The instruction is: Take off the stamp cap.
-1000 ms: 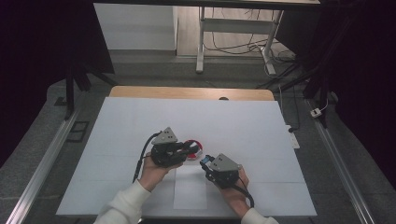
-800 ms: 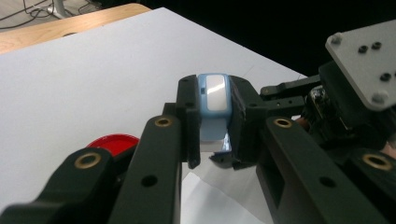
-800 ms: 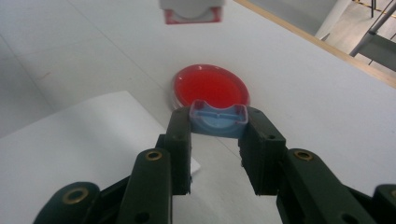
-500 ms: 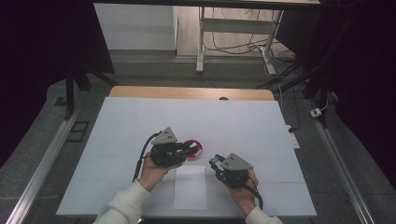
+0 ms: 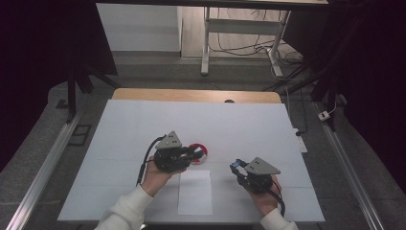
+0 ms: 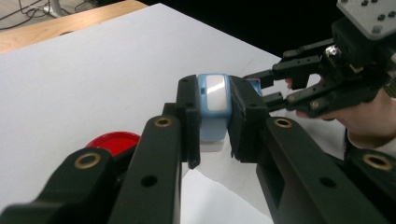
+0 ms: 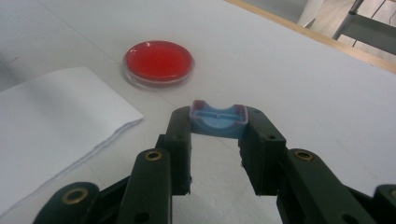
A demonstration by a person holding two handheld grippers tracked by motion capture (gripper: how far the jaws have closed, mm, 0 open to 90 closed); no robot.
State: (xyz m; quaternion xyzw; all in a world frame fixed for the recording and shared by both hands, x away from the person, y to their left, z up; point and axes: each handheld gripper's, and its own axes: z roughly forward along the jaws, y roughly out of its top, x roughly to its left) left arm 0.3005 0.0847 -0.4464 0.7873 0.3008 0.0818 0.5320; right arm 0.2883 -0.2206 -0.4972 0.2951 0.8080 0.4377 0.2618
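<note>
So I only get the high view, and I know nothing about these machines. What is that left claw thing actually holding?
Observer: The left gripper is shut on a light blue block with a pale window on top.
Operator: And the right one?
Observer: The right gripper is shut on a small blue cap with purplish edges.
Operator: Is the red disc solid?
Observer: No, the red dish is a shallow clear dish, red inside.

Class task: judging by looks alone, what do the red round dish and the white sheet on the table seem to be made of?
Red dish: probably clear glossy plastic or glass, since its rim looks see-through and shiny around a red inside. White sheet: likely matte paper, thin, with a slightly lifted, layered edge.
</note>
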